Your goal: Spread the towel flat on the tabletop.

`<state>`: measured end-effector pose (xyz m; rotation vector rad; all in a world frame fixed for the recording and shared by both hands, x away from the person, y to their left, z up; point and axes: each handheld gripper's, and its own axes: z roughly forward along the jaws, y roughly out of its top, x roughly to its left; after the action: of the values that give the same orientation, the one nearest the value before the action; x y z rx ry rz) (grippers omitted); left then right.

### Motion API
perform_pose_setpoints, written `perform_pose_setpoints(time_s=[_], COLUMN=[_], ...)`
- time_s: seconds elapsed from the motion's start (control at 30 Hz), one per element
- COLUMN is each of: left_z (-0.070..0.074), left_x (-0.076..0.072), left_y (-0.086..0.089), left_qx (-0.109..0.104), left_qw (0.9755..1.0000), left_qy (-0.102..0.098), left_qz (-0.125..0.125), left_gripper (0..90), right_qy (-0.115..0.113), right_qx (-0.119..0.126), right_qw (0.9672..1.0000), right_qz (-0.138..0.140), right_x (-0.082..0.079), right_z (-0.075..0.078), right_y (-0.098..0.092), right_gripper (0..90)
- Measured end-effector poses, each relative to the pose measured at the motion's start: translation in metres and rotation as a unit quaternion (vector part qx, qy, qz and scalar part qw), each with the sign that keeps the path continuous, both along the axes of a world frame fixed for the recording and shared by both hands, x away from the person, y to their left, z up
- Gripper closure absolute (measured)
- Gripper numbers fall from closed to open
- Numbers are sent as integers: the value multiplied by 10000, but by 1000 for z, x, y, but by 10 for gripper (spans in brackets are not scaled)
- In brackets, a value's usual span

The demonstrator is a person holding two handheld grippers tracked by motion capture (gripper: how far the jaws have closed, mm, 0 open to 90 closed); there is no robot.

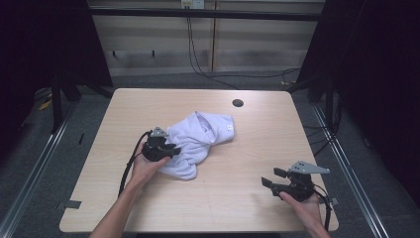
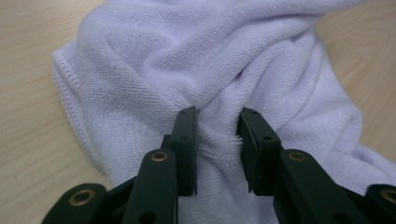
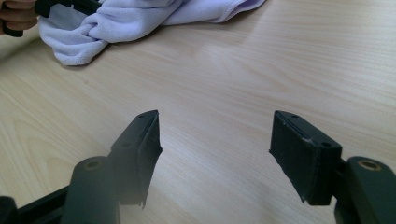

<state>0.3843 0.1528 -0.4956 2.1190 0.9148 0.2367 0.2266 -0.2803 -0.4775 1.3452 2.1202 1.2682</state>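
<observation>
The high view looked forward and down from above the person's side, taking in the whole table and the floor beyond. The left gripper view sat very close over the white towel, facing along its own jaws. The right gripper view rode low above bare tabletop, looking across it toward that towel, which all three views shared.

A light wooden table stands on a grey floor. A round dark hole sits near the table's far edge. Black cables trail beyond the table, along the pale wall.
</observation>
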Motion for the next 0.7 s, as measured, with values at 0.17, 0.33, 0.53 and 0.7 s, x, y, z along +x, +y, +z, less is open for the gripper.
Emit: perform_pose_setpoints(time_s=[0.17,0.33,0.53,0.7], left_z=[0,1,2,4], left_x=[-16,-36,-62,-96], left_y=[3,1,-1,-1], left_qx=[-81,-114,-164,-180], left_qw=[9997,9986,9966,9939], left_qy=[35,87,209,300], left_qz=[-238,-510,-775,-1041], left_gripper=[708,710,711,708], right_qy=[42,79,71,92], right_qx=[-23,-39,-64,-109], right_qw=[10000,9999,9999,9998], right_qz=[36,55,64,116], right_x=[0,1,0,0], right_z=[-1,-2,-1,-1], right_y=[2,3,4,6], right_gripper=[334,334,333,327])
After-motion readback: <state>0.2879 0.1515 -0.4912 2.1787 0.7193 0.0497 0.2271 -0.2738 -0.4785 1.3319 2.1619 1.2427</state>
